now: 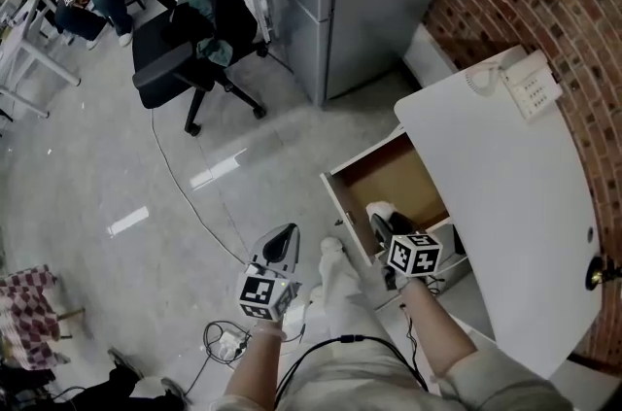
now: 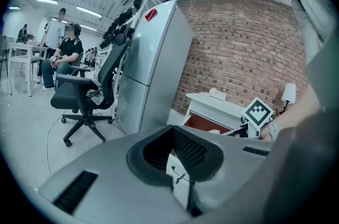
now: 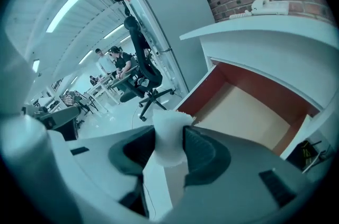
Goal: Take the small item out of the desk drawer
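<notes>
Right gripper (image 3: 170,160): I have it clamped on the small white crumpled item (image 3: 168,130) | item: over the open white, brown-lined desk drawer (image 1: 342,197) | left gripper (image 2: 172,158): jaws apart, empty

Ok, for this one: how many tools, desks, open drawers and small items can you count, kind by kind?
Tools: 2, the left tool and the right tool
Desk: 1
Open drawer: 1
Small white item: 1, clamped in the right tool
Total: 5
</notes>
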`<state>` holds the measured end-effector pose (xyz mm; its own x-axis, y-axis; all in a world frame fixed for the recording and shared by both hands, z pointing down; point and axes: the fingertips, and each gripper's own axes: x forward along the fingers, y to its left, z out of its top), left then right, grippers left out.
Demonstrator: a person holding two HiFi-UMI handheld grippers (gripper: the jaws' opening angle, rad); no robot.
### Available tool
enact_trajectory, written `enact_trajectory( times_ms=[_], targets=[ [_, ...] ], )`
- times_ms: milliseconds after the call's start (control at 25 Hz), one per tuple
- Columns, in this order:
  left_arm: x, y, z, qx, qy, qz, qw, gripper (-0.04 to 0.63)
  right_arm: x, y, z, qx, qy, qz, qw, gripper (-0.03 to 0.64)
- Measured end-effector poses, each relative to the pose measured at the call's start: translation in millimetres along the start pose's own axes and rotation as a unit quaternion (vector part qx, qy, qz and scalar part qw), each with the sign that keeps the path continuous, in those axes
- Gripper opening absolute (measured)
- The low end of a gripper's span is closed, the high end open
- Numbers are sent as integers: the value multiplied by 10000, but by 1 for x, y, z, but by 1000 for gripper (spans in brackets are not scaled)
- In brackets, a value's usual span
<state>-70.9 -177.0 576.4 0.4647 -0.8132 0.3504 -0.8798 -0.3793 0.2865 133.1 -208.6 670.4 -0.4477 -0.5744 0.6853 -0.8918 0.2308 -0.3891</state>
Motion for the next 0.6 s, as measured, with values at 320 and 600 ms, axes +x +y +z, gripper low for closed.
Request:
enact_trajectory(
  times_ms=[320, 600],
  targets=[
    [-28, -6, 11, -73, -170, 103, 9998, 0, -36, 18, 12, -251, -322, 100, 9991, 169],
    [-45, -12, 21, -50, -357, 106, 9993, 0, -67, 34, 24, -556, -616, 164, 9964, 169]
  ],
)
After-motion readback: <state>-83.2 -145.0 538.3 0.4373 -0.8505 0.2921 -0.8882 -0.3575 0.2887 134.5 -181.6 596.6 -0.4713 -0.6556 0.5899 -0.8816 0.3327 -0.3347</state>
